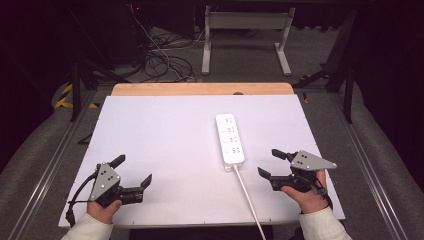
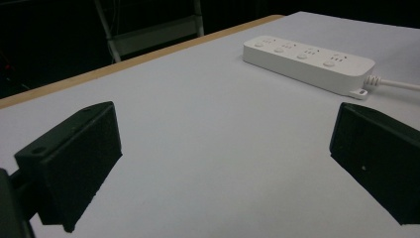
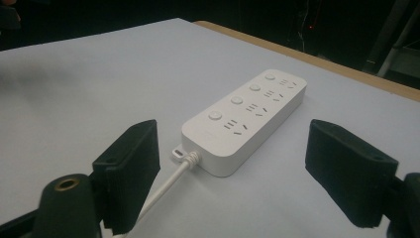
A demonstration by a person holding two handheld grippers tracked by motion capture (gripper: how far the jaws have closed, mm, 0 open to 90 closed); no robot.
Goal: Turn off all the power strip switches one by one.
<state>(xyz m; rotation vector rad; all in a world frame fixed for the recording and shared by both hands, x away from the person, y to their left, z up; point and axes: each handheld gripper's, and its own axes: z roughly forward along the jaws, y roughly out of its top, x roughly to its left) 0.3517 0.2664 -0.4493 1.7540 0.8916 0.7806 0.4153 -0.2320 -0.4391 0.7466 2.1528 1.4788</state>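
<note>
Both grippers rest low at the near edge of the white table [image 1: 165,130]. The left gripper [image 1: 134,171] has its jaws spread on nothing; so does the right gripper [image 1: 272,163]. The power strip [image 1: 230,139] lies just beyond the right jaws, its cord [image 1: 248,195] trailing back past them.

Surface: a white sheet [image 1: 165,145] covering the top, with a strip of bare wooden edge [image 1: 200,89] at the far side.
Floor: grey carpet [image 1: 240,62], dim beyond the surface.
Rails: metal tracks [image 1: 50,165] running along the floor on both sides.
Furniture: a white metal table frame [image 1: 245,35] standing behind, its feet on the carpet.
Cables: a tangle of black and white leads [image 1: 160,62] lying on the floor at the back left.
Tape: yellow and black striped marking [image 1: 64,96] at the left.
Light: bright on the surface, the surrounding room dark.
</note>
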